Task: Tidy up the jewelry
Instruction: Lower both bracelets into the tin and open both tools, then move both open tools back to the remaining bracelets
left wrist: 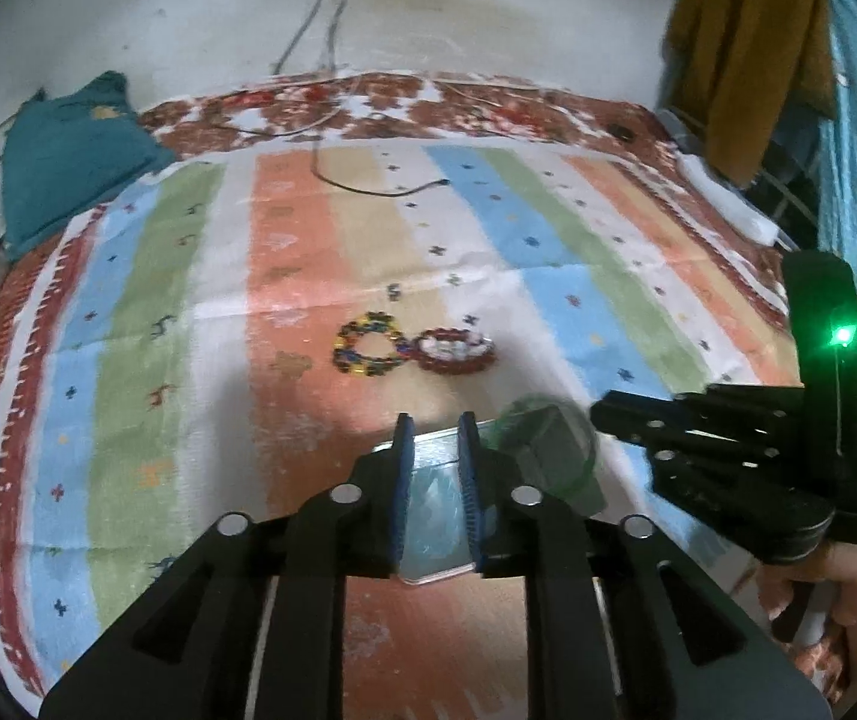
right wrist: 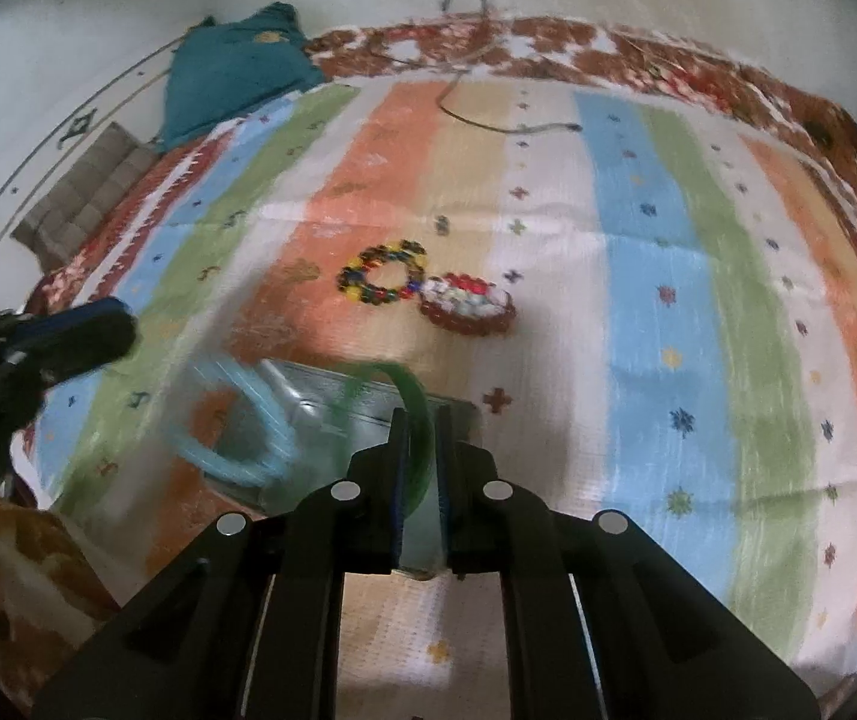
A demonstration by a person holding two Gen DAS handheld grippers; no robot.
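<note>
Right hand-held gripper (right wrist: pixel 420 420) pinches green bangle (right wrist: pixel 413 405), upright on edge, ring plane running along the fingers, over clear box (right wrist: pixel 320 396). Left hand-held gripper (left wrist: pixel 435 426) narrow, nothing gripped. Light-blue bangle (right wrist: pixel 248 420) tilted by box.

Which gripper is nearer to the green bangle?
Right. The right gripper is shut on the green bangle itself. The left gripper hangs beside it, over the clear box, not touching the bangle.
</note>
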